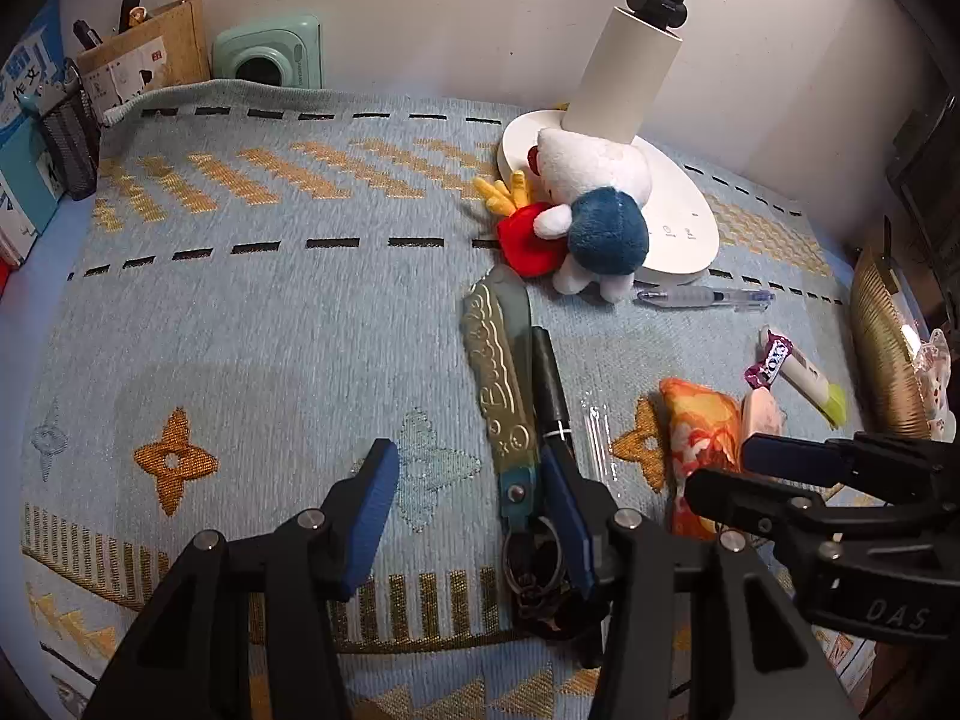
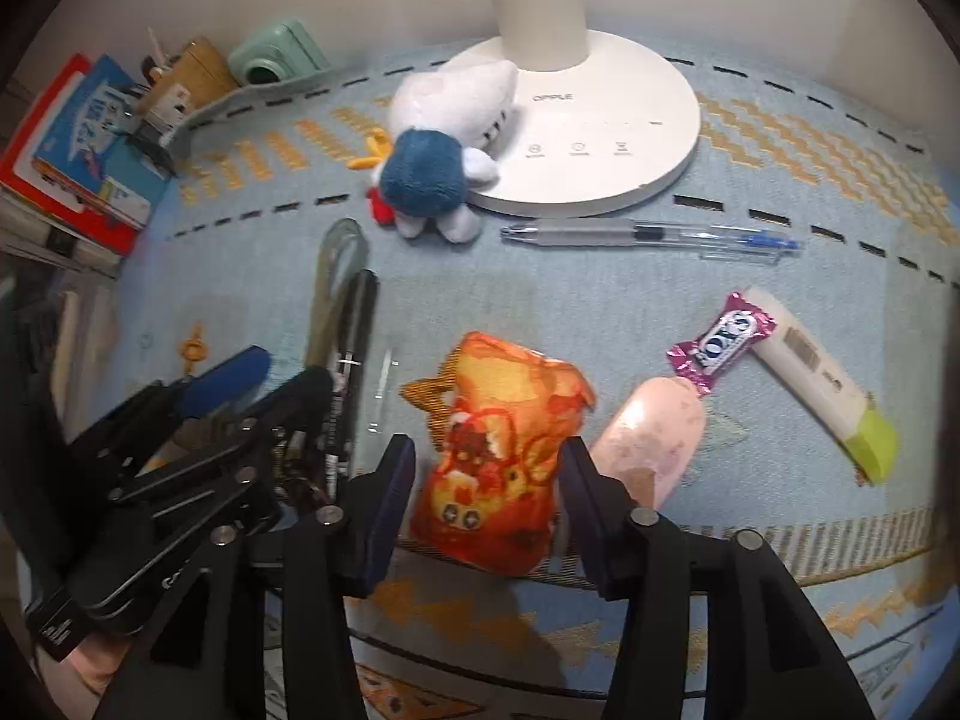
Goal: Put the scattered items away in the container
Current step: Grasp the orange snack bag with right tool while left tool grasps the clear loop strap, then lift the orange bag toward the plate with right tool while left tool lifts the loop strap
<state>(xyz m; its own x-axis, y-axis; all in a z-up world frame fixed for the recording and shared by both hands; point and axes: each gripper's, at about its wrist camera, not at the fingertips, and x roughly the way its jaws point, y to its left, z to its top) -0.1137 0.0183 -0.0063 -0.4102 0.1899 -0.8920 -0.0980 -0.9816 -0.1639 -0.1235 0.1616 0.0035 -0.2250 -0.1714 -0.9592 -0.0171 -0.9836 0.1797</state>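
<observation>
Straddling orange packet (image 2: pixel 498 456): right tool (image 2: pixel 486 492) gaping wide.

Orange snack packet (image 2: pixel 498 456), pink pouch (image 2: pixel 651 438), purple candy (image 2: pixel 720 339), clear pen (image 2: pixel 654 237) flat on cloth.

A pale blue woven cloth with orange patterns (image 1: pixel 252 312) covers the desk against a plain white wall (image 1: pixel 420 12), where a white round-based desk lamp (image 2: pixel 606 138) stands beside stacked books (image 2: pixel 78 150).
</observation>
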